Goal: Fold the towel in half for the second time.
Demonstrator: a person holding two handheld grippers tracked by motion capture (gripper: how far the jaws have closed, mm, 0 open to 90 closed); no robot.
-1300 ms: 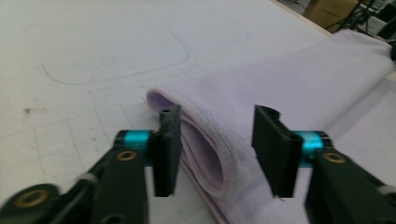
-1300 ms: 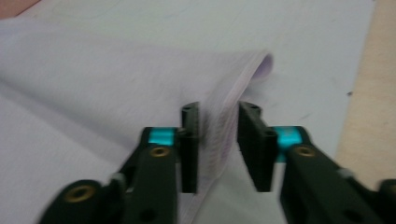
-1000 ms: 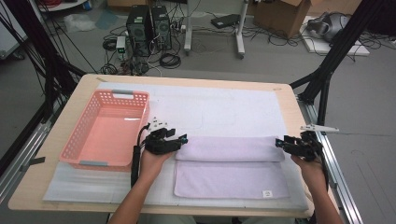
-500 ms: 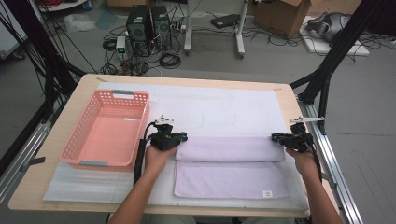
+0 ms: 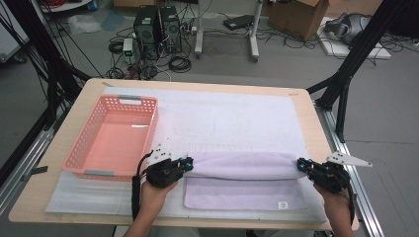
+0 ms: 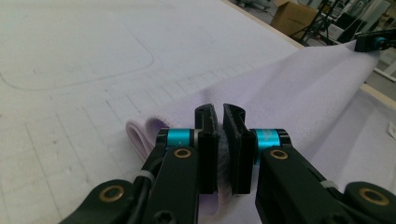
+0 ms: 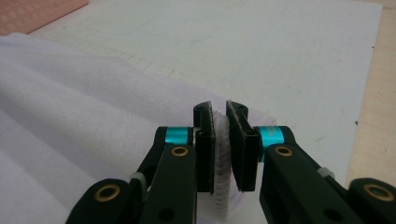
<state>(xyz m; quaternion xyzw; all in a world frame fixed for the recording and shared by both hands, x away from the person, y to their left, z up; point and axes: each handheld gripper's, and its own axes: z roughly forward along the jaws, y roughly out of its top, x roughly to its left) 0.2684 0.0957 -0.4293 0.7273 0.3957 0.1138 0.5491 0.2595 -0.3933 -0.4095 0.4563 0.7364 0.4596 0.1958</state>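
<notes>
Towel [image 5: 242, 168], lavender, lies on the white mat [image 5: 232, 116] at the near middle of the surface, right of the pink basket [image 5: 116, 136]. Left gripper [image 5: 187, 163] has just closed its jaws on the towel's left corner; a second ago they stood apart. Right gripper [image 5: 301, 165] likewise has just clamped the right corner. Both pinched corners now sit farther forward, the folded edge stretched between them.

Grey floor [image 5: 385, 113] all around the wooden counter [image 5: 64, 133], cables tangled beyond its far edge. Two black computer towers [image 5: 158, 24] stand there, cardboard boxes [image 5: 301, 15] past the far right corner, black frame struts [image 5: 346, 74] rising both sides.
</notes>
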